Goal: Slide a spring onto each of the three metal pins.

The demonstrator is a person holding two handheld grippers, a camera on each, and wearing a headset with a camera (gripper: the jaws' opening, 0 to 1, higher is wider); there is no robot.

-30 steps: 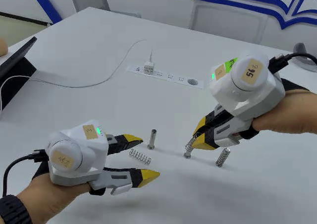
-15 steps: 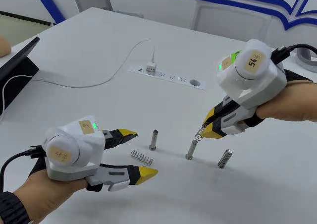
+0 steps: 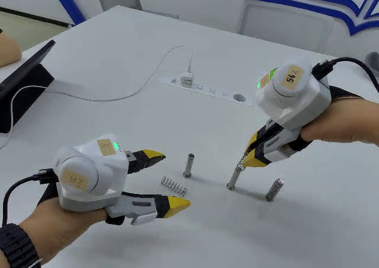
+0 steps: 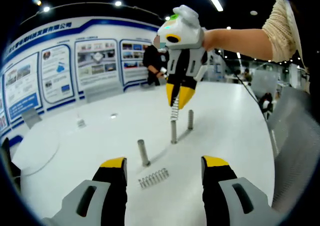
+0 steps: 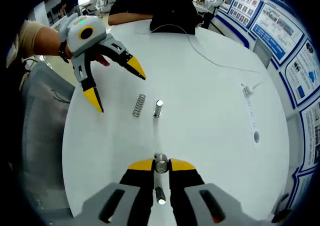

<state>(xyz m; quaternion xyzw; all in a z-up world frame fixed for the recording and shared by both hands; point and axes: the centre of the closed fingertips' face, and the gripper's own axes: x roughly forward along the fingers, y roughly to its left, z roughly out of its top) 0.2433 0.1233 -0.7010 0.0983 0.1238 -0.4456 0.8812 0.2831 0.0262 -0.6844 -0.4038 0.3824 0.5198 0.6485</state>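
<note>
The right claw (image 3: 251, 158) is clamped on a small silvery coil spring (image 3: 243, 159), whose long axis is near upright, its lower end meeting the top of the middle pin (image 3: 234, 177). A second ago the spring sat lower, alongside that pin. The left claw (image 3: 169, 180) gapes wide over a second spring (image 3: 173, 185) lying flat on the bench (image 3: 118, 60) beside a bare pin (image 3: 189, 165); the right-hand pin (image 3: 273, 190) wears its coil.

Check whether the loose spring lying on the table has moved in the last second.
No. The loose spring lies in the same place beside the nearest pin as before; the whole head view shifted, not the spring.
</note>
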